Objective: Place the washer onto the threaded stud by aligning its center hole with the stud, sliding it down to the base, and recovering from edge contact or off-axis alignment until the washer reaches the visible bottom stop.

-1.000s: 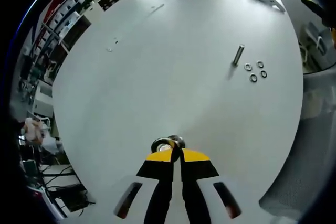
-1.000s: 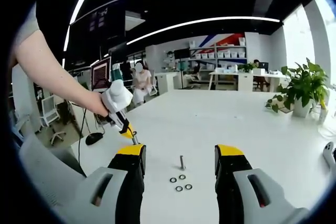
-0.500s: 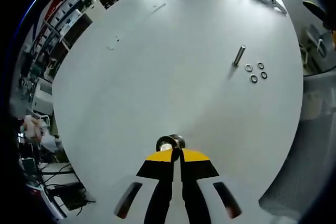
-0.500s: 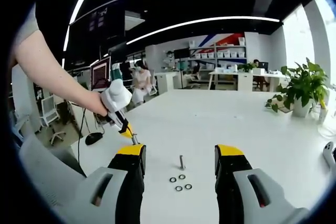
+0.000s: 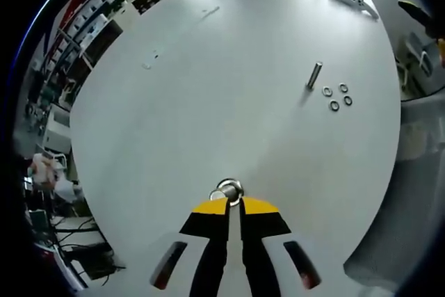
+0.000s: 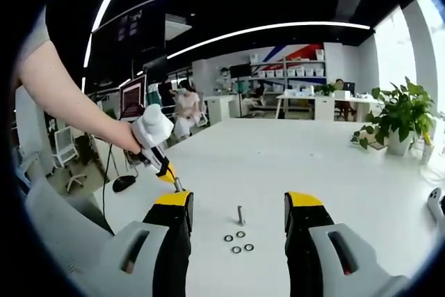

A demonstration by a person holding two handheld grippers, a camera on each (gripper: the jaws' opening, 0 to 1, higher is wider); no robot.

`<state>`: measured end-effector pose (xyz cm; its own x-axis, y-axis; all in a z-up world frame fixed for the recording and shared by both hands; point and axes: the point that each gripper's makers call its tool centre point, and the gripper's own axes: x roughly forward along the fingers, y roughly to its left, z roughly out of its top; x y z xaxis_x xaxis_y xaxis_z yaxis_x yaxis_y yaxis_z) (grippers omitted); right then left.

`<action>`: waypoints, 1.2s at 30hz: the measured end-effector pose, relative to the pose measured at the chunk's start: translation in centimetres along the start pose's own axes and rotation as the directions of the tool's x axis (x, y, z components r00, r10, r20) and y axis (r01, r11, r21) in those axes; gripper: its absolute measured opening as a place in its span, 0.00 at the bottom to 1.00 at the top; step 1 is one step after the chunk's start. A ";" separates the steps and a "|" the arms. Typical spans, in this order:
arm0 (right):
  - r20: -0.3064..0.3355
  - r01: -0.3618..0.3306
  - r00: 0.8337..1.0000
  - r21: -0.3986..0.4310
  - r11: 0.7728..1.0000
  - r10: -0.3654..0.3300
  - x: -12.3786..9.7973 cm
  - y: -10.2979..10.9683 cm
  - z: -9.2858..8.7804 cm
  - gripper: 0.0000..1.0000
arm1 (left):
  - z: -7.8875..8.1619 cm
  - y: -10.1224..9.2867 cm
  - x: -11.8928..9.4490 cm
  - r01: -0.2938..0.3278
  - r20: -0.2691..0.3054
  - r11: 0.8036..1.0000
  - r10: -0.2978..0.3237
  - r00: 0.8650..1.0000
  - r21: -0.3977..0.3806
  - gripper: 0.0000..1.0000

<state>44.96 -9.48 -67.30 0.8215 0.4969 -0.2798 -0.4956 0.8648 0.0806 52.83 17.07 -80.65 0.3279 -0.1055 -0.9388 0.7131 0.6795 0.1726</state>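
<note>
- Metal washer (image 5: 228, 190) is sitting pinched between the closed jaws of the left gripper (image 5: 233, 201), low in the centre of the left gripper view, held above the white desk (image 5: 208, 102).
- Step in hand, as I judge it: carrying the washer toward the stud (image 5: 314, 74), which is standing upright at the upper right of that view, well apart from the gripper.
- Three spare washers (image 5: 337, 97) are lying on the desk just beside the stud, to its right in this view.
- Next move is likely calling for a long travel up and right across the frame, then levelling the washer so its hole is sitting over the stud tip before sliding down; a tilted washer could be catching on the threads.
- Right gripper (image 6: 238, 206) is hovering empty with jaws spread wide, looking across the desk, with the stud (image 6: 241, 215) framed between them and the spare washers (image 6: 238, 241) just below it.
- Person's hand (image 6: 128, 140), at the left of the right gripper view, is holding the left gripper (image 6: 175, 184) angled downward toward the desk, forearm reaching in from the upper left.
</note>
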 end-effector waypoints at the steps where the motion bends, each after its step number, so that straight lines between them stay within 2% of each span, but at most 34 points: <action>1: 0.000 -0.001 1.000 0.000 1.000 0.001 0.0 0.0 0.0 0.55 | 0.0 0.0 0.0 0.001 0.002 1.000 -0.001 1.000 -0.007 0.03; 9: -0.005 -0.006 1.000 -0.003 1.000 0.006 0.1 0.1 -0.2 0.55 | -0.1 0.2 0.0 0.002 0.026 0.999 0.000 1.000 -0.051 0.04; 14: -0.005 -0.010 1.000 -0.006 1.000 0.010 0.1 0.3 -0.1 0.55 | 0.5 -0.2 -0.9 0.002 0.079 0.994 0.007 0.997 -0.109 0.04; 17: -0.008 -0.012 1.000 -0.008 1.000 0.012 0.1 0.3 -0.2 0.55 | 0.8 -0.6 -1.2 0.027 0.114 0.989 -0.010 0.993 -0.149 0.07; 21: -0.011 -0.017 1.000 -0.009 1.000 0.017 0.2 0.5 -0.3 0.55 | 1.0 -0.7 -1.8 0.020 0.144 0.987 0.003 0.990 -0.160 0.07; 27: -0.024 -0.026 0.999 -0.014 1.000 0.026 0.3 0.7 -0.6 0.55 | 0.9 -1.8 -2.9 0.038 0.180 0.982 -0.004 0.984 -0.187 0.08; 34: -0.034 -0.037 0.999 -0.018 0.999 0.037 0.5 1.0 -0.8 0.55 | 1.4 -3.8 -4.6 0.070 0.256 0.962 0.000 0.967 -0.265 0.10; 36: -0.038 -0.042 0.998 -0.026 0.999 0.041 0.5 1.2 -0.9 0.55 | 1.2 -4.3 -5.0 0.065 0.264 0.962 0.007 0.964 -0.264 0.10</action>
<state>44.53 -8.25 -68.24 0.7891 0.5288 -0.3125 -0.5369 0.8410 0.0671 48.85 13.77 -76.38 0.4852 -0.2887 -0.8254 0.5439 0.8388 0.0263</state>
